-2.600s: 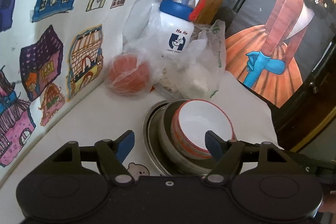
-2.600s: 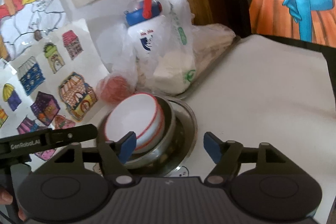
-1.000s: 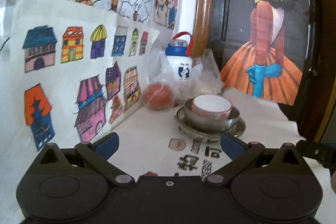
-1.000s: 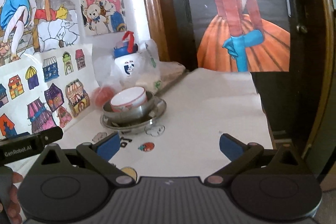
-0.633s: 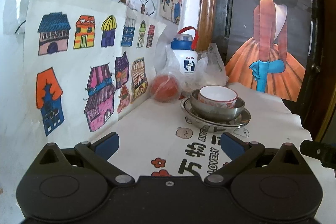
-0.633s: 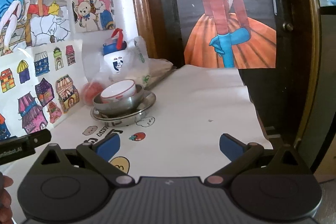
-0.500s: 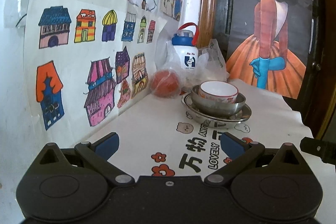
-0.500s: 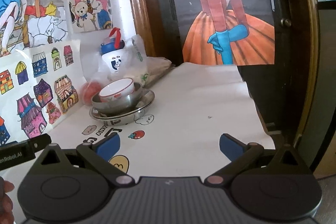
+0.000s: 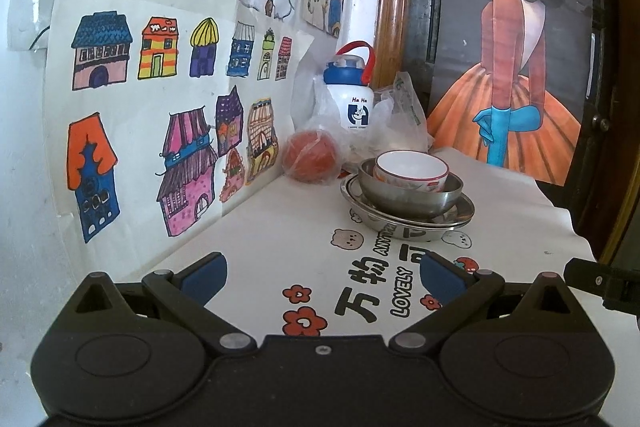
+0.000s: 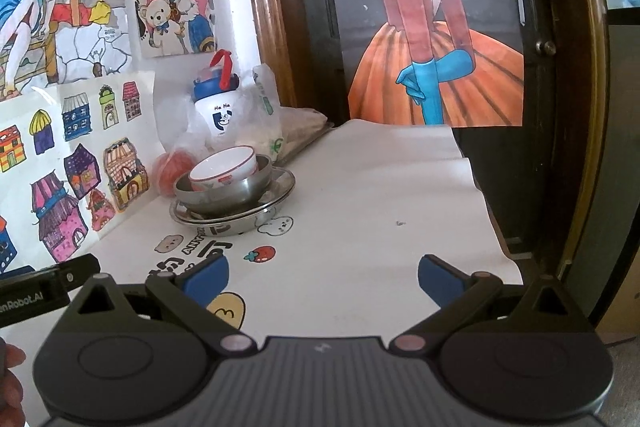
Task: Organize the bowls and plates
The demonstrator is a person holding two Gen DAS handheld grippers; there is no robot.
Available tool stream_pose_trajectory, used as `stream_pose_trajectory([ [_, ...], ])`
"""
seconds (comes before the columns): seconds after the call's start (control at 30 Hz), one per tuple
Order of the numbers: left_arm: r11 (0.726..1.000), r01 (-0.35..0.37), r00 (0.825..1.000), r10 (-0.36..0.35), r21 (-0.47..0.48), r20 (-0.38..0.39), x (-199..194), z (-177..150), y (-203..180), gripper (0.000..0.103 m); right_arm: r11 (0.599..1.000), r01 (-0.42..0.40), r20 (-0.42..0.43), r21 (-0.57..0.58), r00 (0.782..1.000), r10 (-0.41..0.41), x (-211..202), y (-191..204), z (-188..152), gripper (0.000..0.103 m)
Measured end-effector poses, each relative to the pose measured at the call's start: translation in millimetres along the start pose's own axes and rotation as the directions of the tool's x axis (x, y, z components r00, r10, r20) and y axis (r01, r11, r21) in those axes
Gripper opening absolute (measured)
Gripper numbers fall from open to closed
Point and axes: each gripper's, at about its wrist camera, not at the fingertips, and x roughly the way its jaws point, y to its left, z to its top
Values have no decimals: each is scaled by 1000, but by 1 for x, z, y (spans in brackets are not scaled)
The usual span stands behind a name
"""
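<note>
A white bowl with a red rim (image 9: 411, 171) (image 10: 224, 167) sits inside a steel bowl (image 9: 412, 195) (image 10: 224, 193), which sits on a steel plate (image 9: 460, 215) (image 10: 280, 187). The stack stands near the back left of the white table. My left gripper (image 9: 320, 277) is open and empty, well short of the stack. My right gripper (image 10: 322, 277) is open and empty, short of the stack and to its right.
A white bottle with a blue lid and red strap (image 9: 356, 99) (image 10: 218, 107), plastic bags (image 9: 400, 123) and a bagged orange fruit (image 9: 310, 157) (image 10: 174, 169) lie behind the stack. Drawings cover the left wall. A dark door with a poster (image 10: 432, 59) stands behind the table's far edge.
Both grippers have pulled back from the stacked bowls, opened wide and empty. The stack has stayed in place.
</note>
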Motion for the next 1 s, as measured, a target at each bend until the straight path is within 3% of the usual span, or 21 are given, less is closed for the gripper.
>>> stream_pose_trajectory([
  [1.0, 1000, -11, 1000, 11, -12, 6, -5, -2, 6, 102, 1000, -12, -6, -6, 1000, 11, 0, 5, -4, 103],
])
